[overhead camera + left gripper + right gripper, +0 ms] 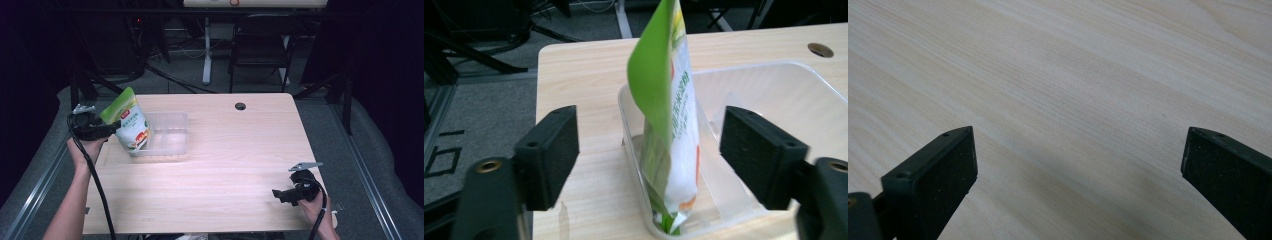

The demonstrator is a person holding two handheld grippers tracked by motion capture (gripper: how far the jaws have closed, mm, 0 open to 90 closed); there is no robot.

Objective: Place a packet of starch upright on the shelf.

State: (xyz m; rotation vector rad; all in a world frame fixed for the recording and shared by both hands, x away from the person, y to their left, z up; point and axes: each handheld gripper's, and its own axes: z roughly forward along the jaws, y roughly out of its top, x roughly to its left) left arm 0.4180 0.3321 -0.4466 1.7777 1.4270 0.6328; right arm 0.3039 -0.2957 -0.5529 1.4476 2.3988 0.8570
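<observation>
Green-white pouch [671,115] upright between wide-open left claw [649,155] pads, untouched, in clear tub [774,80]

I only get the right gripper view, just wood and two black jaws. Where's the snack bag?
Observer: The bag stands inside a clear tub on the left part of the table.
Operator: Is the other hand-held gripper squeezing it?
Observer: No. The left hand-held gripper has one jaw on each side of the bag, both clear of it.
Operator: Is the bag straight up?
Observer: No, it leans. Its green top tips out over the tub's left edge, towards the left hand.
</observation>
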